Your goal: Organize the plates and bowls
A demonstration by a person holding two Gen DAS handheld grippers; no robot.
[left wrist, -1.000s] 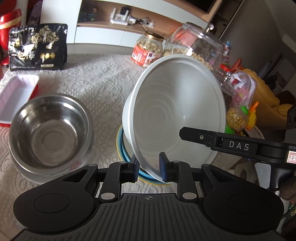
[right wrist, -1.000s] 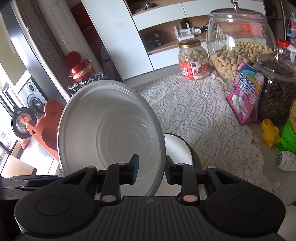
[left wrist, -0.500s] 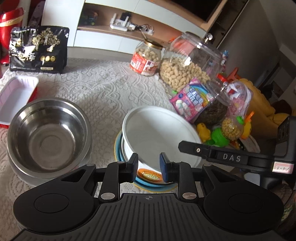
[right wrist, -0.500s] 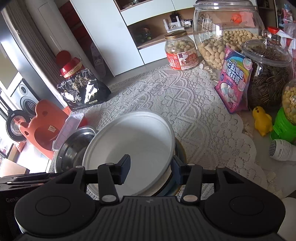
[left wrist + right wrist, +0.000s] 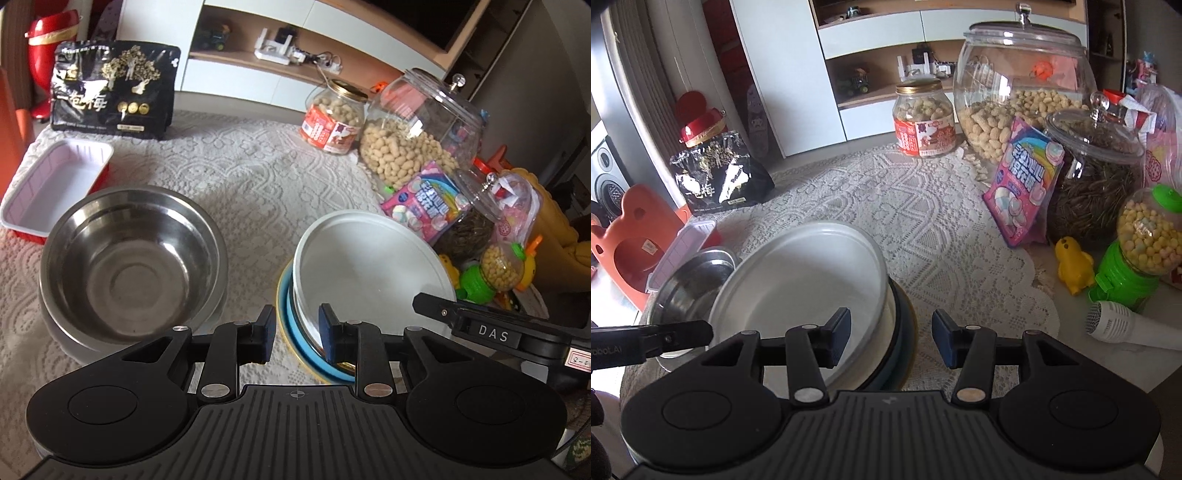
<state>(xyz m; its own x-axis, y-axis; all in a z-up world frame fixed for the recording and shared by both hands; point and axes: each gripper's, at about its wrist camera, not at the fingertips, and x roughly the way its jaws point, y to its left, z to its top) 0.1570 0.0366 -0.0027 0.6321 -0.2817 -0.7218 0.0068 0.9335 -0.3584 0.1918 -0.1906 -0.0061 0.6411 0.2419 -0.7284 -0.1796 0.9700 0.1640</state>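
A white bowl (image 5: 369, 273) sits upright on a stack of a blue plate (image 5: 295, 343) and a yellow-rimmed plate. It also shows in the right wrist view (image 5: 801, 280) on the dark plate (image 5: 905, 332). A steel bowl (image 5: 129, 254) stands to its left on a grey plate; in the right wrist view the steel bowl (image 5: 687, 288) is at the left. My left gripper (image 5: 297, 328) is open over the stack's near left rim. My right gripper (image 5: 890, 341) is open wide at the stack's right rim. Neither holds anything.
A red tray with a white inside (image 5: 55, 184) lies at the far left. A black snack bag (image 5: 110, 92) stands behind. Glass jars (image 5: 1015, 81), a pink candy bag (image 5: 1023, 181), a yellow duck (image 5: 1071, 266), a green dispenser (image 5: 1134, 258) and a white microphone (image 5: 1126, 325) crowd the right.
The white bowl was held tilted up in both grippers. It came down onto the plate stack, and both grippers have opened and let go of it.
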